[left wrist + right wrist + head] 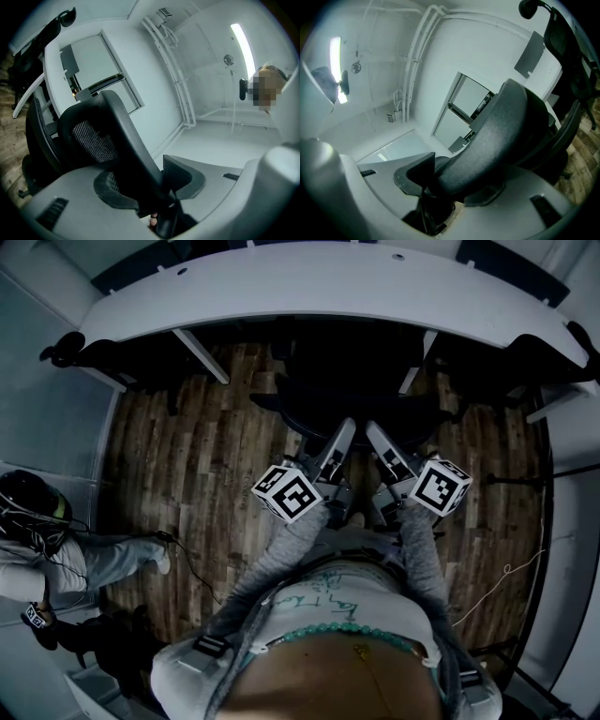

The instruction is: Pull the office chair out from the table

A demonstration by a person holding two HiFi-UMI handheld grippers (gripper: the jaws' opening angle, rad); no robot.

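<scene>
In the head view, the left gripper and right gripper are reaching side by side onto the back of the office chair, which is standing just ahead of the jaws, partly under the table. In the left gripper view, the jaws are clamping the backrest's black frame. In the right gripper view, the jaws are likewise pinching the backrest's edge, probably so that two matched grips draw it out straight.
</scene>
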